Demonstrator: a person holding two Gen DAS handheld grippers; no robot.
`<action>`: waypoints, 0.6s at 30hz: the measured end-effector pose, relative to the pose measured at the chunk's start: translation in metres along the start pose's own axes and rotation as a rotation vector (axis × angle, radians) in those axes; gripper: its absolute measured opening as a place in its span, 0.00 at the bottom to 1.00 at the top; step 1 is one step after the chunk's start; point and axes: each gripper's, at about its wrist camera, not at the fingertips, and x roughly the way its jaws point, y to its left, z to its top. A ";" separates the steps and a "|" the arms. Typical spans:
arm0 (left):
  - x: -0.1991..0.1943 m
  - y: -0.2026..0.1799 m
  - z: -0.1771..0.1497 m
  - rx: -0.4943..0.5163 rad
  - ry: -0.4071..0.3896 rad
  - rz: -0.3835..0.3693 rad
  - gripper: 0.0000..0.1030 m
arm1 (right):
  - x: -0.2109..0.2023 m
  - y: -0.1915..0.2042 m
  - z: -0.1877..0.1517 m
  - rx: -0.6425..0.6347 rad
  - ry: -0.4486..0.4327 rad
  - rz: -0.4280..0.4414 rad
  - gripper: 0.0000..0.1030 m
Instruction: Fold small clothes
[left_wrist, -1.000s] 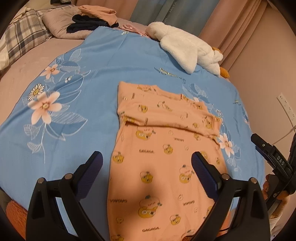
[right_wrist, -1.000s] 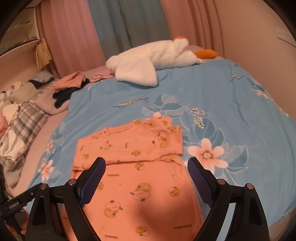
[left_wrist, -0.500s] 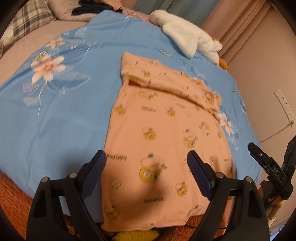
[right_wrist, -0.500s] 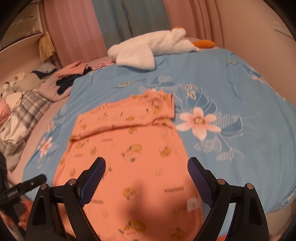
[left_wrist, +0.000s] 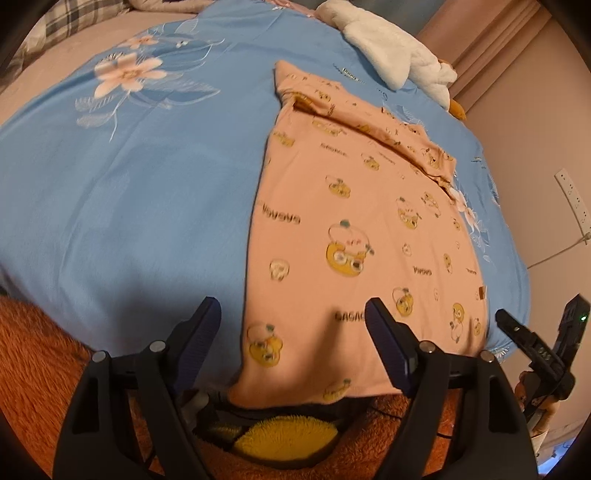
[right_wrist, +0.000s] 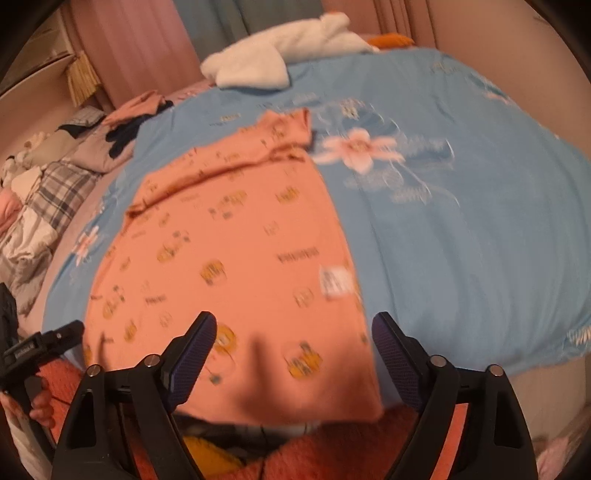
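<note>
A small peach shirt (left_wrist: 354, 229) with cartoon prints lies flat on the blue floral bedspread (left_wrist: 129, 177), its sleeves folded across the top and its hem hanging over the bed's near edge. My left gripper (left_wrist: 293, 332) is open and empty, hovering above the hem's left part. My right gripper (right_wrist: 293, 343) is open and empty above the hem's right part of the same shirt (right_wrist: 236, 240). The right gripper also shows at the right edge of the left wrist view (left_wrist: 535, 343), and the left gripper at the left edge of the right wrist view (right_wrist: 40, 343).
A white plush goose (right_wrist: 280, 55) lies at the bed's far side. Folded clothes (right_wrist: 136, 114) and plaid bedding (right_wrist: 48, 192) lie far left. An orange furry rug (left_wrist: 44, 354) and a yellow fuzzy object (left_wrist: 284, 439) sit below the bed's edge. Wall sockets (left_wrist: 572, 203) are at right.
Both grippers have pulled back toward the bed's near edge and dropped lower, so the shirt's hem now lies between the fingers. Both stay open. The shirt has not moved.
</note>
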 end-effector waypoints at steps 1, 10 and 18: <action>0.000 0.001 -0.002 -0.001 0.007 -0.008 0.78 | 0.000 -0.004 -0.003 0.008 0.009 0.000 0.77; 0.002 -0.003 -0.020 0.055 0.034 0.023 0.76 | 0.007 -0.020 -0.027 0.054 0.092 -0.001 0.66; 0.010 0.000 -0.033 -0.020 0.103 -0.046 0.68 | 0.010 -0.030 -0.036 0.076 0.120 0.001 0.52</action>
